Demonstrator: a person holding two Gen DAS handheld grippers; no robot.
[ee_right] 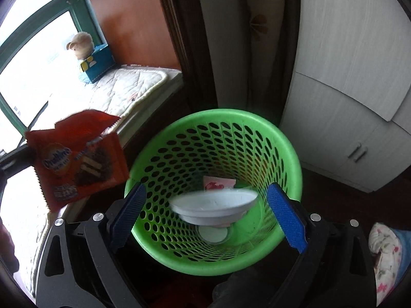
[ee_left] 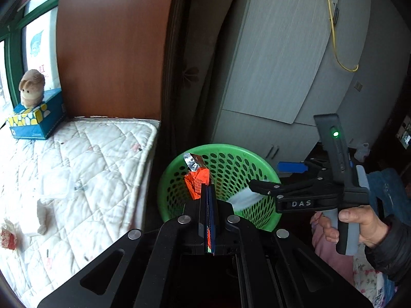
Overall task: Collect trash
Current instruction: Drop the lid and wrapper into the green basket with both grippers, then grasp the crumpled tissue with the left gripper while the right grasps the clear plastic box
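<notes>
Two grippers over green basket point(ee_right: 213, 118): left gripper point(ee_left: 208, 192) clamped on orange wrapper point(ee_left: 197, 179), right gripper point(ee_right: 205, 215) wide apart, white lid point(ee_right: 214, 205) blurred between, seemingly dropping; next, release wrapper above rim.

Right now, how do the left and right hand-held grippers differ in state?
The left hand-held gripper is shut on an orange snack wrapper; the right hand-held gripper is open with nothing between its pads. A white lid, blurred, is over the basket mouth beneath the right one, while the left one's wrapper is beside the rim. Both point toward the green basket.
</notes>
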